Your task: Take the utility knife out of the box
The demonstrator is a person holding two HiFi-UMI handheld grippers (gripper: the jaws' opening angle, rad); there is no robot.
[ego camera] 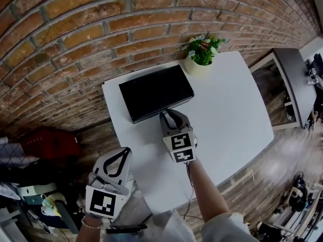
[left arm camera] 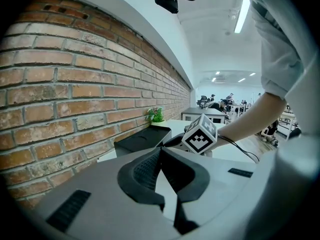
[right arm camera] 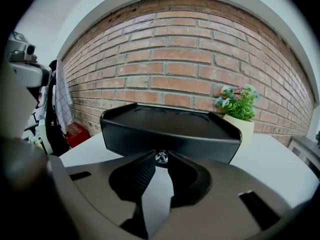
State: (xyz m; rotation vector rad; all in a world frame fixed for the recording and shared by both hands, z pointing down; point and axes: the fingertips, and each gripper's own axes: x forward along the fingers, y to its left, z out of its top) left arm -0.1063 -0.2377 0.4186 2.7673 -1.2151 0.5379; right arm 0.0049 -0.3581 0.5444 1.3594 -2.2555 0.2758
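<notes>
A flat black box (ego camera: 156,92) lies on the white table (ego camera: 227,115) near the brick wall, and its lid is closed. No utility knife is in sight. My right gripper (ego camera: 165,115) points at the box's front wall. In the right gripper view the right gripper (right arm camera: 161,154) stands slightly open, with a small silver knob (right arm camera: 161,157) on the box (right arm camera: 170,126) showing in the narrow gap at its tips. My left gripper (ego camera: 123,153) hangs off the table's near left corner, away from the box, shut on nothing. In the left gripper view the left gripper (left arm camera: 161,151) has its tips touching.
A potted green plant (ego camera: 203,52) stands at the table's far edge, right of the box. The brick wall runs close behind the table. A red crate (ego camera: 50,142) and clutter sit on the floor at left, and a dark cabinet (ego camera: 298,79) stands at right.
</notes>
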